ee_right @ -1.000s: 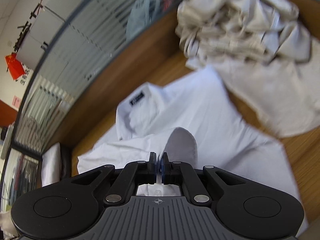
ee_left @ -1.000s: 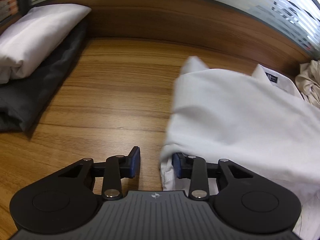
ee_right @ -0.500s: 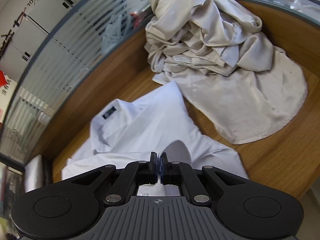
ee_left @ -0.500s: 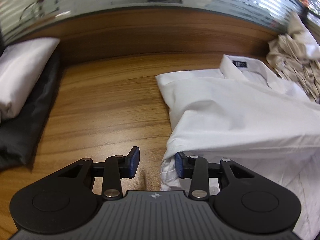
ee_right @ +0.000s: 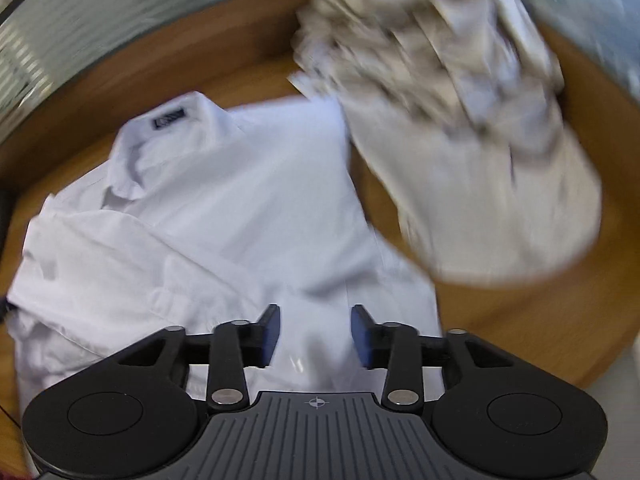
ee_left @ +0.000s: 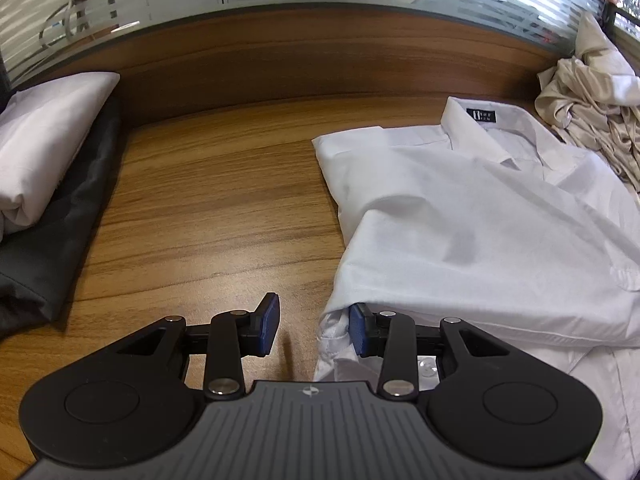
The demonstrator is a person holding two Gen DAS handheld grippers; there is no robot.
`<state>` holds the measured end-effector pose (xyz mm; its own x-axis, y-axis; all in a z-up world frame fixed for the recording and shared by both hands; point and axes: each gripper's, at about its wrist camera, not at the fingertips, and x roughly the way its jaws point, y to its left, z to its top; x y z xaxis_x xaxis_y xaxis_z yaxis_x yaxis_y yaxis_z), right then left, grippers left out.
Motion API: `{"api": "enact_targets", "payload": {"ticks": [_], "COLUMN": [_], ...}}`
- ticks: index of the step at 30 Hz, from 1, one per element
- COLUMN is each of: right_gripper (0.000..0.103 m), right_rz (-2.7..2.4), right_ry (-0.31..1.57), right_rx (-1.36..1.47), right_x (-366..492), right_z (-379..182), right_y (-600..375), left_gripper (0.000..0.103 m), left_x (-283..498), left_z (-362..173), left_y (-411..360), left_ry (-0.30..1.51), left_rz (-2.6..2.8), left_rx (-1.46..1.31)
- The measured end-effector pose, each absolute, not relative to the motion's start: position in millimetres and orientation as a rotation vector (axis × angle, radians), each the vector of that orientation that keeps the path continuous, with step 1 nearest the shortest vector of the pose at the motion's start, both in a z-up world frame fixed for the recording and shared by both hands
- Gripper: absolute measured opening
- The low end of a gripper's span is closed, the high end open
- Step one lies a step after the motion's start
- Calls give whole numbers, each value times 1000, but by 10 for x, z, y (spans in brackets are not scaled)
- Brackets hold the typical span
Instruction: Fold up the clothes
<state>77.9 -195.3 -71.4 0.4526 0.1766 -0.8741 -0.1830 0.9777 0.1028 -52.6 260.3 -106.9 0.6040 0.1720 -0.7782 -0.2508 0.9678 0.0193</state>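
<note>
Left gripper [ee_left: 314, 330] I hold tilted down at the wooden table [ee_left: 224, 208], jaws parted, shirt edge touching only one pad. Right gripper [ee_right: 316, 336], angled down, has just been opening; nothing is pinched, and the white collared shirt [ee_right: 224, 216] lies flat below it.

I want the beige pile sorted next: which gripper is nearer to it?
Right. The right gripper hovers open over the white shirt, with the beige pile just beyond; the left gripper sits at the shirt's far edge.
</note>
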Motion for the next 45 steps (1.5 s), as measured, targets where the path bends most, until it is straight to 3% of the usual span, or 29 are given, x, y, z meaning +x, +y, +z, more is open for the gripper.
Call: {"api": "enact_targets", "payload": {"ticks": [5,11,19,24,34,35,37,39,45], "right_gripper": [42,41,41,41,41,37,4,2,2], "right_rz": [416,685,930,1037,1118,1123,1132,1143,1086], "right_ry": [991,991,1042,1088,1230,1255,1305,1311,1251], "right_rx": [-95,-42,-94,-160,-212,-199,-174,-136,-50], "right_x": [1054,1572,2050,2240,2542,2563,2607,2634,2726], "right_z": [-356,-315,-582,-808,-1303,-1342,-1421,-1426,-1317], "right_y": [-1344,-451,663,1255,1937,1948,1969,1954,1822], "left_gripper": [38,33,33,25,18,16,12,6,6], "left_x": [-560,-571,-553,-527,-544,-552,-569,-598,-640], "left_z": [-1022,-1012,-1018,-1007,-1002,-998,-986,-984,-1044], "left_y": [2585,2598,2598,2626,2596,2588,2581,2581,2581], "left_ry": [864,848,837,846,830,824,814,813,836], "left_rz": [253,250,222,187,180,182,192,229,292], "left_rx": [-115,-139,-138,-152,-140,-135,-127,-129,-122]}}
